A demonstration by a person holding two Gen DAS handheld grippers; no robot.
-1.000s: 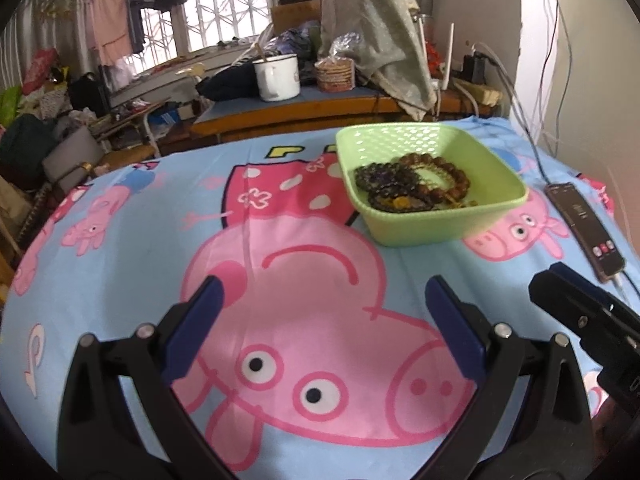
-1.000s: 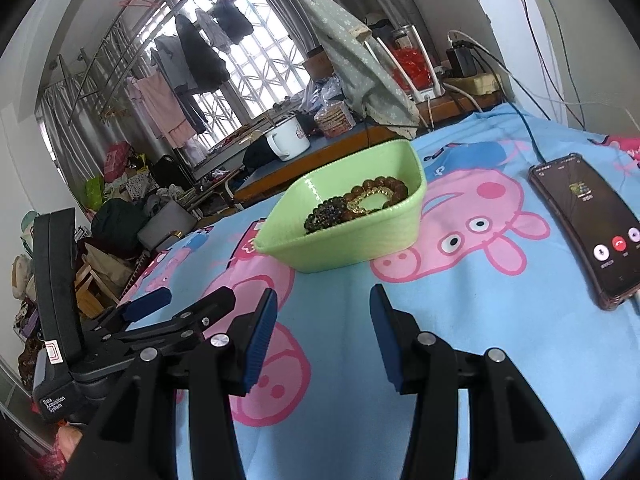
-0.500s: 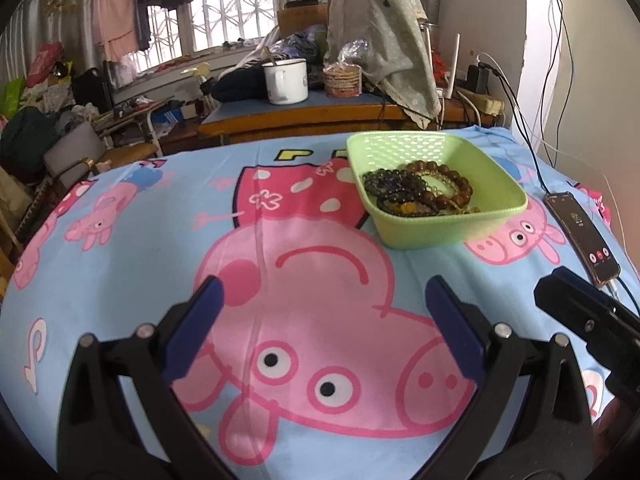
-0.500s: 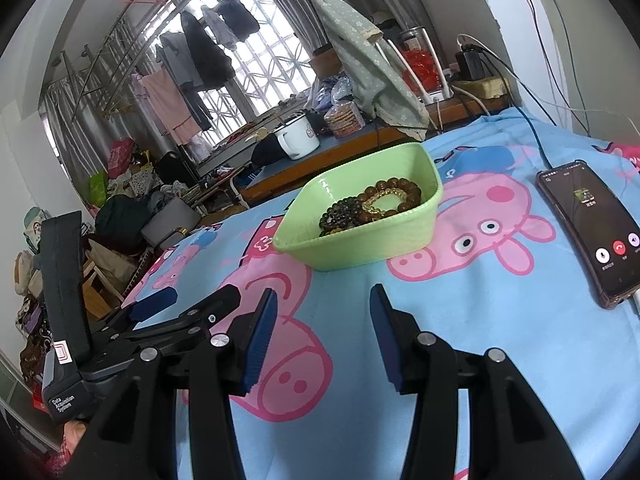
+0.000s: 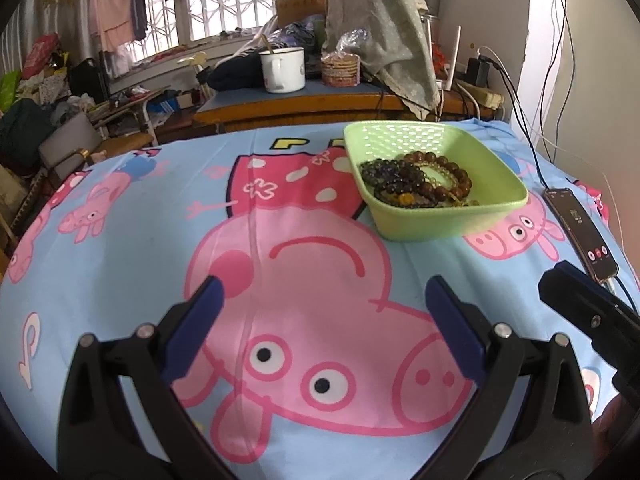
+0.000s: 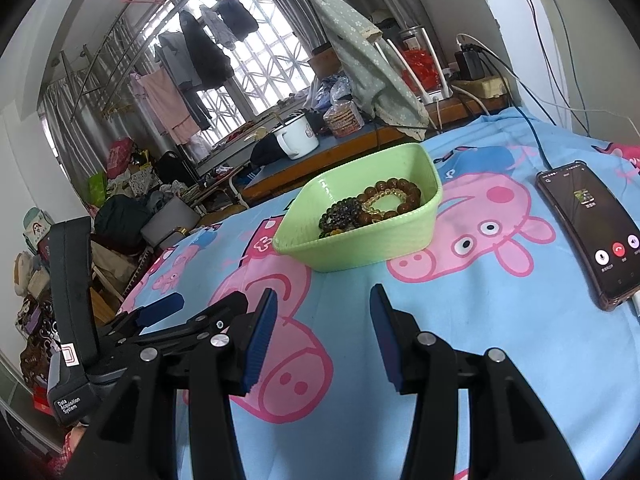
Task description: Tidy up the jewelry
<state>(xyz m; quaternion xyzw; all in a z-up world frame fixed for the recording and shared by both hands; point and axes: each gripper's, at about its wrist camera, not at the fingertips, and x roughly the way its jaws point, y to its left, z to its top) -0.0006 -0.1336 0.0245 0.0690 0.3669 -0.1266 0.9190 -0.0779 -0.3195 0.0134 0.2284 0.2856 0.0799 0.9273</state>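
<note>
Bracelets [image 5: 416,180] of dark and brown beads lie heaped inside the green basket [image 5: 452,224] on the cartoon bedsheet [image 5: 160,240]. Left gripper [image 5: 324,300] and right gripper [image 6: 322,300] hover well short of the basket, both spread wide and holding nothing. A phone [image 6: 588,232] lies right of the basket.

Bracelets [image 5: 416,180] piled and tangled in the green basket [image 5: 496,176]: count not readable, lowest strands buried under the upper ones. From the right wrist view, near wall of the basket [image 6: 360,248] covering part of the pile. Phone [image 6: 588,232] screen text too small to read; its cable end cut by the right frame edge. Right gripper [image 5: 588,320] seen only as a black body at the right edge of the left view, fingers out of frame. Near edge of the bed sheet [image 5: 120,240] hidden behind both gripper bodies
</note>
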